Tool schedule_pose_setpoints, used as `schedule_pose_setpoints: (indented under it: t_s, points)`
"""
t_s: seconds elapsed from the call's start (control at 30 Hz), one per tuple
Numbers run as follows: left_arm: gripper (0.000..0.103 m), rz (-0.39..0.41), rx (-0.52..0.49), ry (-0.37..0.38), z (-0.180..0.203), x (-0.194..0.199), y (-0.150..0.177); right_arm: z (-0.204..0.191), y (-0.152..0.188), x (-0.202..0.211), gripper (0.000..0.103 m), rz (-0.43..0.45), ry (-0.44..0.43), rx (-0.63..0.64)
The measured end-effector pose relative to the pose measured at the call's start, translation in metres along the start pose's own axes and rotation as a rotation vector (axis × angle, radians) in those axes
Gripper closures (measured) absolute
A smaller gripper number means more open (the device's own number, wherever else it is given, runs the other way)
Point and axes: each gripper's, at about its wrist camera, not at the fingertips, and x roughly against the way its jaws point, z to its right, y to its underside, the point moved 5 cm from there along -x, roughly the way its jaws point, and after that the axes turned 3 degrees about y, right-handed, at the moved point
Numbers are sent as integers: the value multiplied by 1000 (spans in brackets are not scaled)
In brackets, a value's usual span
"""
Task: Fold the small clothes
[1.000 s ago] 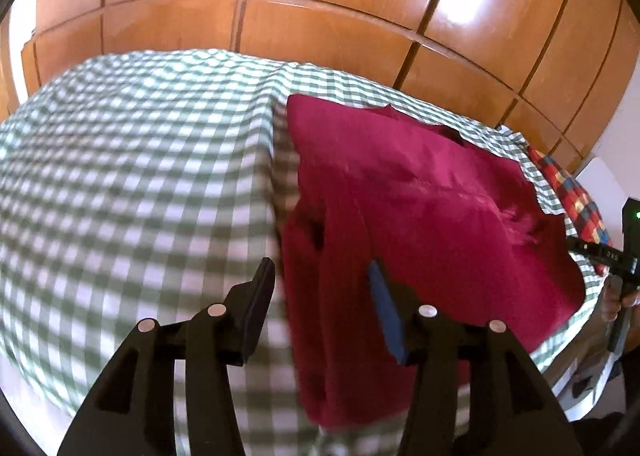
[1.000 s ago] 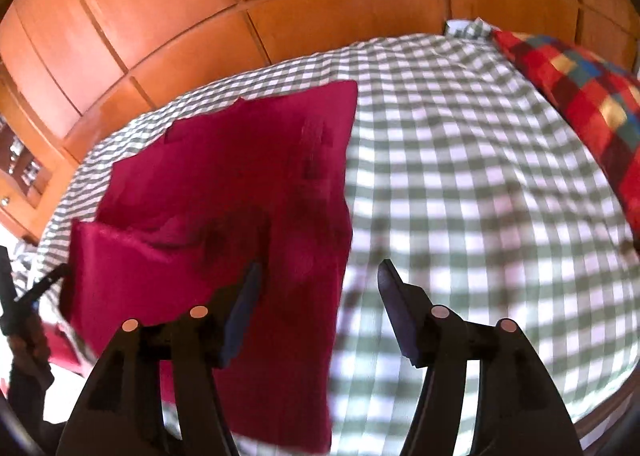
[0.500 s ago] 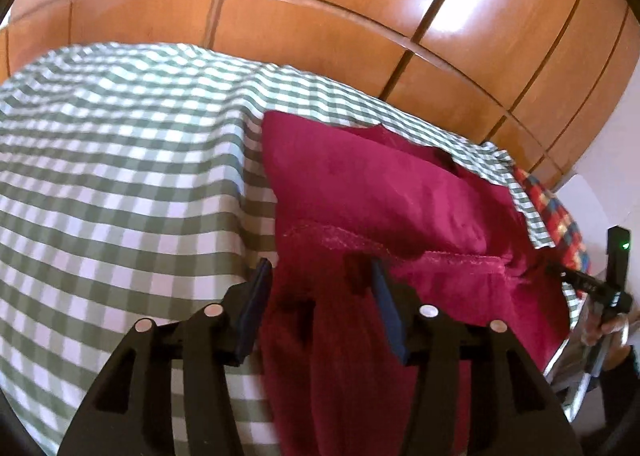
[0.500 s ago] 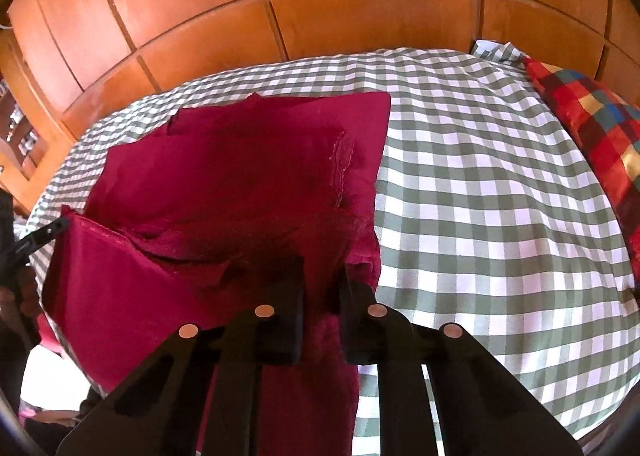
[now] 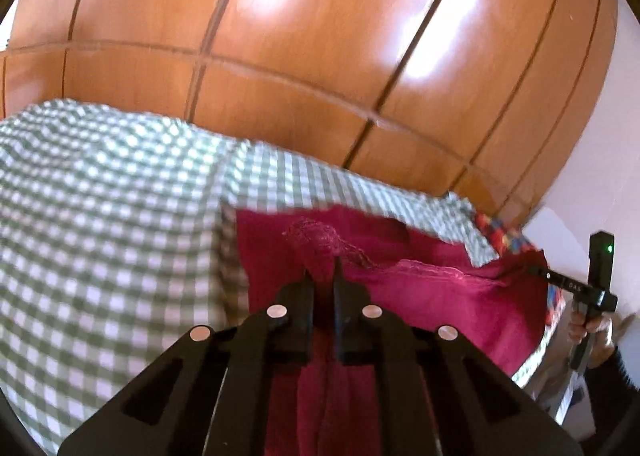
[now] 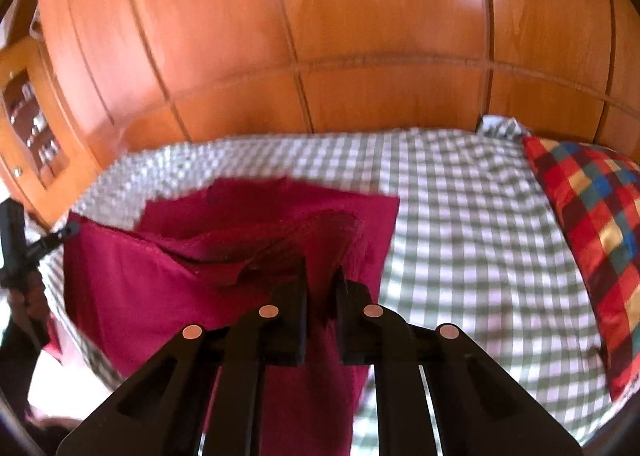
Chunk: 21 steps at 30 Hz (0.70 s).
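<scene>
- Two grippers each pinch the same dark red garment (image 5: 420, 296), one at each near corner; between them the lifted near edge runs as a taut hemmed line, while the rest of the cloth lies farther back on the bed.
- Left gripper (image 5: 322, 276): it points forward and tilts down toward the bed; its jaws are closing and stand almost together, with a bunched fold of the red fabric between them and the pads pressing on it; more of the cloth hangs below the fingers.
- Right gripper (image 6: 322, 270): it tilts down in much the same way; its jaws are closing too, a narrow gap between them filled by a gathered ridge of the garment, which they grip; cloth drapes down under the fingers here as well.
- From the left wrist view the right gripper shows at the far right edge, its tip meeting the garment's corner; the person's right hand (image 5: 594, 330) wraps its handle, and a dark sleeve (image 5: 612, 372) follows below.
- From the right wrist view the left gripper shows small at the far left edge, its tip at the opposite corner of the cloth.
- Green-and-white checked bed cover (image 6: 460, 236) lies under the garment and spreads out to both sides; a pillow (image 6: 592, 224) checked in red, blue and yellow sits at the right end of the bed, apart from the garment.
- Glossy wooden panels (image 5: 320, 56) rise behind the bed; both views are slightly blurred.
</scene>
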Motion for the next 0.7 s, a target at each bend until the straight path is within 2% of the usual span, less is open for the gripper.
schedule_pose_setpoints:
  t_s: [0.13, 0.33, 0.53, 0.63, 0.67, 0.7]
  points:
    - [97, 16, 19, -51, -8, -27, -34, 12, -35, -30, 93, 27, 21, -45]
    - [97, -54, 9, -159, -23, -92, -57, 31, -59, -97, 93, -30, 71, -130]
    - [97, -183, 66, -274, -52, -152, -38, 50, -44, -165, 93, -151, 143, -178]
    - [94, -252, 70, -333, -62, -172, -22, 54, -33, -183, 93, -189, 151, -188]
    - [91, -262, 55, -355, -62, -174, -20, 54, -33, -183, 92, -188, 149, -186]
    - [90, -266, 44, -368, -60, -174, -19, 54, -33, -181, 83, -186, 141, -185]
